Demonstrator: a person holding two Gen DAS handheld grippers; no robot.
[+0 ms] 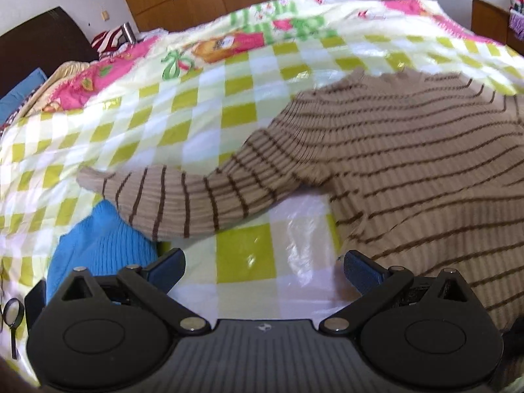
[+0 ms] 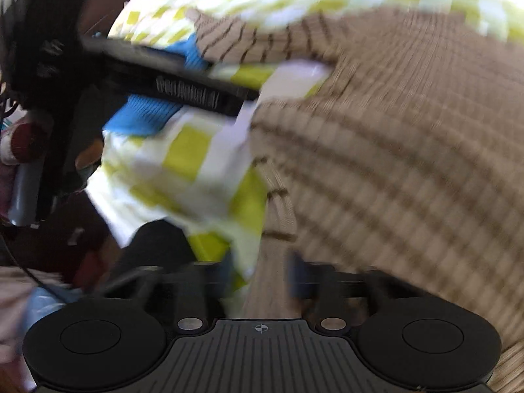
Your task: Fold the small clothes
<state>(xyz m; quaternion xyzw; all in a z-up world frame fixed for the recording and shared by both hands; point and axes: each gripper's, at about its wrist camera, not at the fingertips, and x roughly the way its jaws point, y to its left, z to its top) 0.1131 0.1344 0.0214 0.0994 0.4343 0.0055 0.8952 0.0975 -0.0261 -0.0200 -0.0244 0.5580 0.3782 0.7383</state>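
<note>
the striped sweater (image 1: 409, 163) lies spread on the bed (image 1: 229, 104), sleeve reaching left over a blue knit (image 1: 98, 239). left gripper (image 1: 263, 270) fingers spread, empty. right gripper (image 2: 262, 275) fingers pinching the sweater's near edge — a thin, blurry bite that could slip. only the left view shows the whole sleeve.

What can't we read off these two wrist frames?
- Right wrist view: motion blur hides whether the right gripper pinches the striped sweater edge between its fingers.
- Left wrist view: the sweater's right side and hem are cut off by the frame edge; the left gripper body hides the bedspread below.
- Blue knit: partly under the sleeve and gripper; garment type unclear.
</note>
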